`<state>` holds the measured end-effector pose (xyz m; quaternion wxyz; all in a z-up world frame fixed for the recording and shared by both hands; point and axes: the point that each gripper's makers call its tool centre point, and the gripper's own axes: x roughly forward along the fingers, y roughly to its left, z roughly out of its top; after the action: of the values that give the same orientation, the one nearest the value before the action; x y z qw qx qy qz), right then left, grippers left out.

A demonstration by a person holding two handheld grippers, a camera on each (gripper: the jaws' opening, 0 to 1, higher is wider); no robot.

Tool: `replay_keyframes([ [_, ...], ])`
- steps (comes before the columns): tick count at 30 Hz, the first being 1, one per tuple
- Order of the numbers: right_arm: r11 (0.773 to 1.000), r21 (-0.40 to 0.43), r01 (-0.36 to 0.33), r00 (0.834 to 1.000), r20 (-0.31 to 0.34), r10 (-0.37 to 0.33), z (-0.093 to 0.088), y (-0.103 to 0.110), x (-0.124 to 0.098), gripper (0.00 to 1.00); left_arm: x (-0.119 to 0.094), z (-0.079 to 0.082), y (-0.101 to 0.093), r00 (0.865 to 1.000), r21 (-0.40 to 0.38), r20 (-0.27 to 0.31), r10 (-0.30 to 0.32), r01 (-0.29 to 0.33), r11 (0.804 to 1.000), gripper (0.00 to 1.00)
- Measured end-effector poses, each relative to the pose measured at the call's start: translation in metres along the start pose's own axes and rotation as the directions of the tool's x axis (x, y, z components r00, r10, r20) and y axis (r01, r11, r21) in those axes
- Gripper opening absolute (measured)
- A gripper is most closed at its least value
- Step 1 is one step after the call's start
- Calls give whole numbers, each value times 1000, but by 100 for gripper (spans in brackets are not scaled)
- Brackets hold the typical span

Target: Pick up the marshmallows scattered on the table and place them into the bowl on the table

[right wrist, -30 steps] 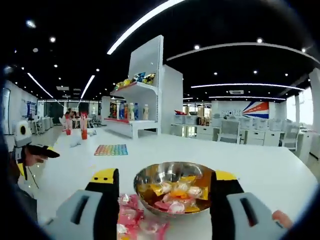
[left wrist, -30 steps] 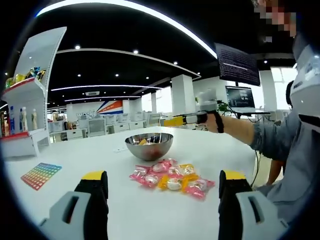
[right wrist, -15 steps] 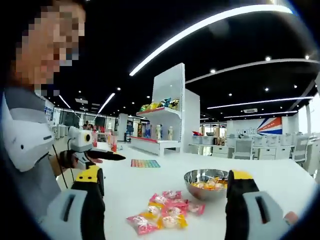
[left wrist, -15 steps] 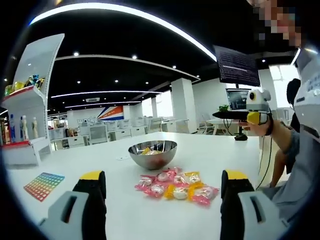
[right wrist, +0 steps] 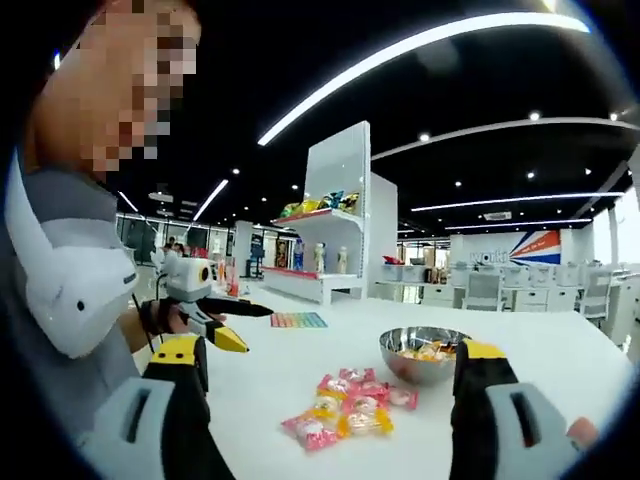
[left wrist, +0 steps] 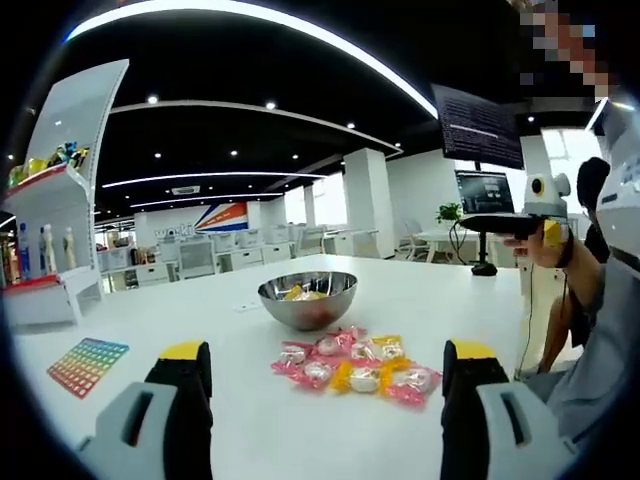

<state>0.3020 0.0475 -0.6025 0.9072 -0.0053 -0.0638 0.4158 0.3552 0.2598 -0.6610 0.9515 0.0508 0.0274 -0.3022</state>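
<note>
Marshmallows: a loose cluster of wrapped marshmallows (left wrist: 352, 362) in pink and yellow wrappers lies on the white surface (left wrist: 250, 400), just near-side of the bowl; in the right gripper view the same cluster (right wrist: 347, 408) sits left of and nearer than the bowl.
Bowl: the shiny steel bowl (left wrist: 307, 297) stands upright on the surface, with a few wrapped sweets already inside (right wrist: 424, 352).
Change: a second ago the right tool hung close above the bowl; now it is drawn back to the person's side, and both bowl and cluster look smaller in its view. The cluster itself lies as it did.
Meaning: I judge one drop into the bowl is finished and the next pick is not yet begun; most of the pile is left.
Left tool: left tool (left wrist: 320, 365) has its jaws spread wide and empty, framing the cluster from the near side.
Right tool: right tool (right wrist: 330, 370) is likewise spread and holds nothing; it also shows at far right of the left gripper view (left wrist: 520, 225), held up in the hand, well apart from the sweets.
Writing: wrappers too small to read. A monitor (left wrist: 478, 125) shows lines of text, illegible. A far wall sign (right wrist: 535, 247) in red, white and blue carries no readable words.
Other: a coloured grid card (left wrist: 85, 365) lies on the surface at left; a shelf unit (right wrist: 325, 225) holds bottles and bags.
</note>
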Motion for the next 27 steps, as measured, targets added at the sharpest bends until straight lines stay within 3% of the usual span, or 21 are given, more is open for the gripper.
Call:
replay_keyframes([
  [7,1000,-11,-7,1000,-26,7,-7,5,1,97,3,4,1,1000,62,0,21,-21,998,94],
  [8,1000,-10,-6,1000,-27,6,-7,4,1,97,4,3,3,1000,64,3,27,-28,998,92],
  [10,1000,-5,-7,1000,-28,7,-9,4,0,97,5,13,5,997,75,77,27,-33,997,82],
  [11,1000,-8,-5,999,-33,4,-10,3,1,97,4,14,6,997,71,78,26,-31,997,79],
  [12,1000,-12,-1,999,-37,1,-11,3,1,97,5,15,7,996,67,82,28,-34,997,80],
  [15,999,-36,1,999,-49,-3,-12,4,0,97,11,22,12,997,43,75,37,-40,998,93],
  [21,999,-31,-18,999,-47,17,-10,8,-2,97,10,42,11,992,62,125,37,-45,997,95],
  [23,999,-35,4,1000,-29,-5,-6,3,-5,97,11,49,3,987,53,161,-18,10,999,96],
  [27,999,-12,34,999,-15,-34,0,-6,-8,97,13,46,11,993,50,118,15,-21,999,96],
])
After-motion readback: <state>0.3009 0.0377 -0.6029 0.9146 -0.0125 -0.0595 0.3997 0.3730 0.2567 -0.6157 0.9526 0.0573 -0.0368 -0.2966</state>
